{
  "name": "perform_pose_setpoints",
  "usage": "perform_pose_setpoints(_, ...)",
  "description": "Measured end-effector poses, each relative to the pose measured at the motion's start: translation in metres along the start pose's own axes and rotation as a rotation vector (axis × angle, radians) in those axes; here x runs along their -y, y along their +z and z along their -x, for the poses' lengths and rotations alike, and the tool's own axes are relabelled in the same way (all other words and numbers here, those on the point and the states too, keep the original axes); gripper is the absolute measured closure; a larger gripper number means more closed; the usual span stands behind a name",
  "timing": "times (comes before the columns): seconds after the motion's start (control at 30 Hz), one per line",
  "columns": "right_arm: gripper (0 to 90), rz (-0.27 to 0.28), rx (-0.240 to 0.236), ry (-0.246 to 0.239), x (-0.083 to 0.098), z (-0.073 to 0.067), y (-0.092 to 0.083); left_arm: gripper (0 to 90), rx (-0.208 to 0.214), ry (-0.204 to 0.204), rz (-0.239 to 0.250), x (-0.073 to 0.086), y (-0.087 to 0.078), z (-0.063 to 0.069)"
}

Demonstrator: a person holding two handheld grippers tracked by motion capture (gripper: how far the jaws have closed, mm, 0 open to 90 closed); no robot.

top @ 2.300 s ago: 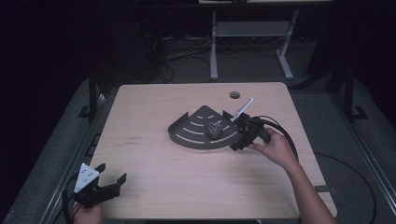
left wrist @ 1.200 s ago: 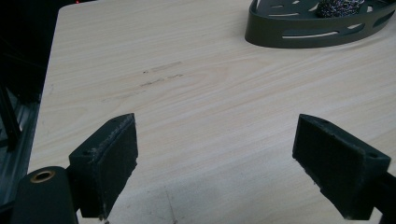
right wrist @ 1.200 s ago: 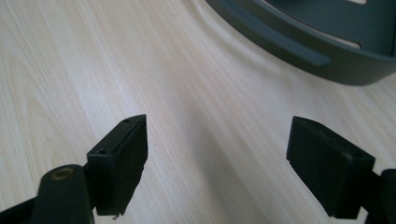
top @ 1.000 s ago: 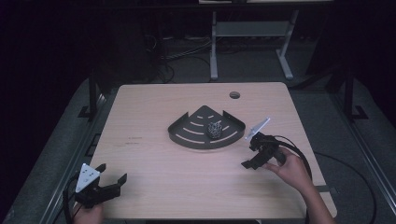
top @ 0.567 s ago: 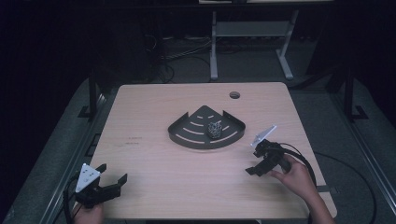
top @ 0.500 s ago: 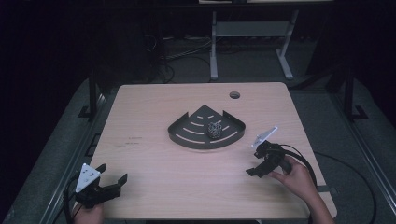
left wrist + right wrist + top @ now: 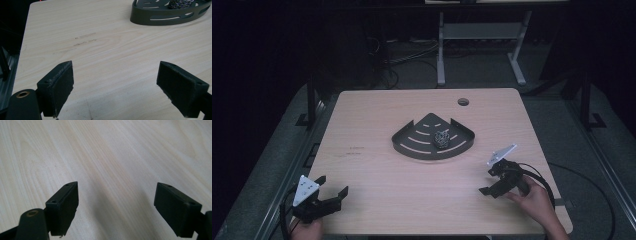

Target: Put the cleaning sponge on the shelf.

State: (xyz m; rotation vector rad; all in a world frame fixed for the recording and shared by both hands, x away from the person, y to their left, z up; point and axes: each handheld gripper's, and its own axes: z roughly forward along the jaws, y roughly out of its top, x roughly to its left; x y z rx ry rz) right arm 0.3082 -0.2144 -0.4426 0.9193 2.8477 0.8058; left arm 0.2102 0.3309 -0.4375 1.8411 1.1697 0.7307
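A dark fan-shaped tray [image 7: 412, 150] sits in the middle of the wooden table. A small metallic scrubber ball [image 7: 441, 138] lies inside it. My right gripper [image 7: 488, 181] is near the table's front right, well apart from the tray, open with only bare wood between its jaws [image 7: 117, 205]. My left gripper [image 7: 333, 185] rests at the front left corner, open and empty. In the left gripper view [image 7: 120, 82] the tray [image 7: 160, 21] and the scrubber ball [image 7: 180, 3] appear far off at the top right.
A round cable hole [image 7: 463, 101] lies near the table's far right. A grey metal stand [image 7: 477, 35] and cables stand on the dark floor behind the table. The table's edges drop off close to both hands.
My right gripper has drawn back from the tray toward the front right of the table and sunk a little, with nothing in it. The scrubber ball stays in the tray. The left gripper has kept still.
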Motion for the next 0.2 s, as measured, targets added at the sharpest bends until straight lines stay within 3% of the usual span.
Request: perform_pose_setpoints(0.2,19.0,0.027,0.037,-0.003,0.008,-0.013,-0.002,13.4,0.001,0.002,-0.002,0.000,0.001,0.000)
